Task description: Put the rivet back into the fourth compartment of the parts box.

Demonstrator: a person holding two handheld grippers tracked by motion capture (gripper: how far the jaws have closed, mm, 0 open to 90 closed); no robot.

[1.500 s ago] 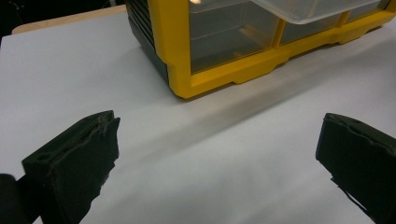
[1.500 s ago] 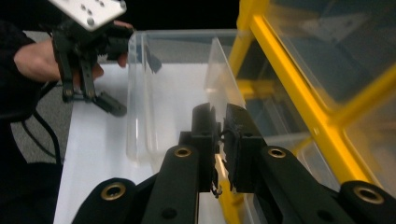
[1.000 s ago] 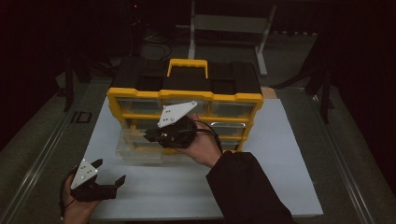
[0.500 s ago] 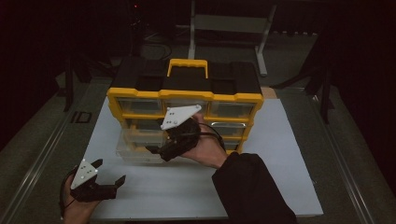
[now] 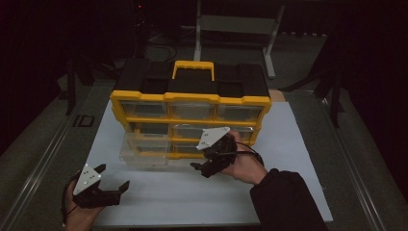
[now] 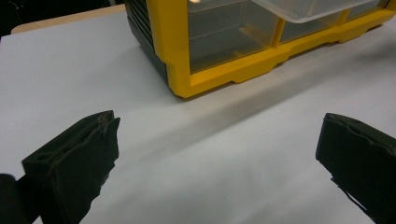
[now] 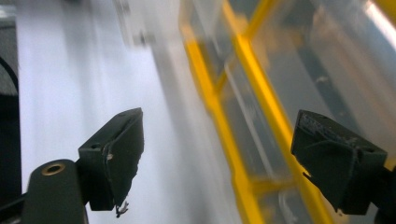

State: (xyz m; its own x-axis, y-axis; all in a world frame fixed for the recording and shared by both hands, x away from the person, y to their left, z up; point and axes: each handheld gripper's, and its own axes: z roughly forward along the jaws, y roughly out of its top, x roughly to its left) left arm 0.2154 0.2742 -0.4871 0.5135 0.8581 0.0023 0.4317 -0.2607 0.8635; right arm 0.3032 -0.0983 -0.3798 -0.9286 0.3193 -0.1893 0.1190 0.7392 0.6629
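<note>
While the yellow drawer cabinet [image 5: 190,115] runs long axis left-right across the white mat [image 5: 298,159], fronts toward the person, one clear drawer [image 5: 144,153] juts from its lower left. Right gripper [image 5: 204,168], just opened, jaws wide and empty, just before the drawer fronts. Left gripper [image 5: 113,180] wide, empty. Left gripper view shows the cabinet's black side wall [image 6: 144,32].

High view: fixed above the near edge, facing forward and down over the white worktop [image 5: 298,159]. Left gripper view: low, close to the surface, facing the yellow-framed plastic drawer cabinet [image 6: 224,70] corner. Right gripper view: tilted, very near the cabinet's clear fronts. All share that cabinet.
</note>
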